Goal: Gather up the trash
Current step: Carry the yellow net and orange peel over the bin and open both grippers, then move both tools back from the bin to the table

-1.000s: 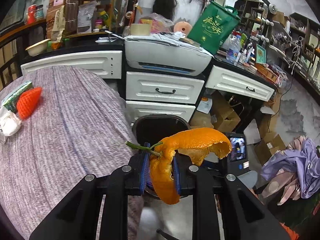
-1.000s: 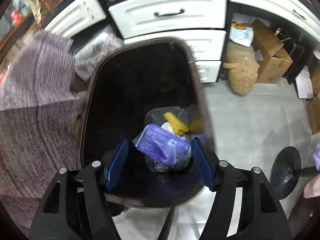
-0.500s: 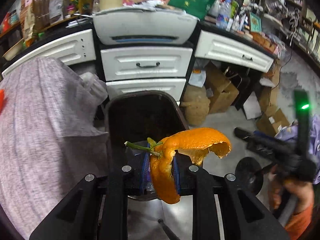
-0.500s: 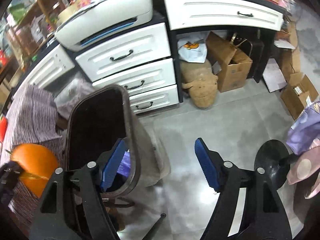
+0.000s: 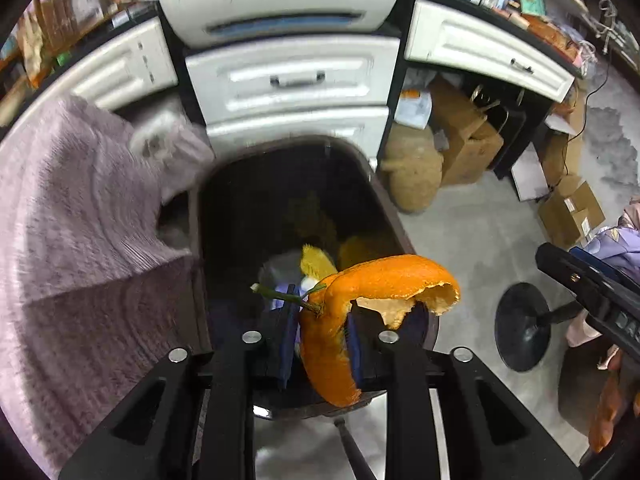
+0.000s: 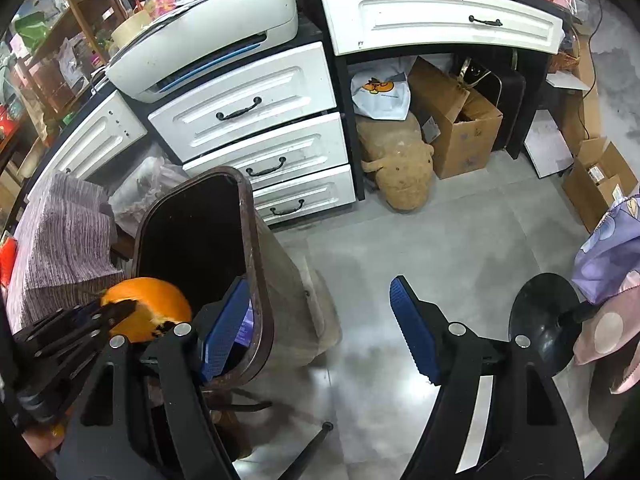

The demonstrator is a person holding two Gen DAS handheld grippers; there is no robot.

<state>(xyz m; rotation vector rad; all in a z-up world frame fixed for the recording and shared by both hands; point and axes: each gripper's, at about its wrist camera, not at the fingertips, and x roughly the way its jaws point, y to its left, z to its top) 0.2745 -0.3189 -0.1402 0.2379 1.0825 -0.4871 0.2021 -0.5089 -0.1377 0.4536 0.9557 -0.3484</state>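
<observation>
Peel was what I had in the left gripper (image 5: 320, 334): its blue pads were pinched narrow on the lower strip of an orange peel (image 5: 360, 292), green stem (image 5: 280, 294) poking out to the left. The peel's long axis ran up out of the jaws and then curled over to the right, so the broad torn flap hung past the right finger rather than straight ahead. Directly beyond and below the fingers lay the dark mouth of the trash bin (image 5: 384, 208), with a few yellow and pale scraps already at the bottom. From the right wrist view the same peel (image 6: 148, 306) showed as an orange dome sitting over the near left part of the bin (image 6: 260, 248) opening, inside its rim as far as I could judge.

My right gripper (image 6: 320, 328) was spread wide and held nothing; its left pad sat just at the bin's rim while the right pad stood out over the bare grey floor (image 6: 400, 248). So the left hand was the one placed for the drop. I judged the release would only need the jaws to part, though the overhanging flap pointed toward the bin's right wall and might catch on the rim.
</observation>
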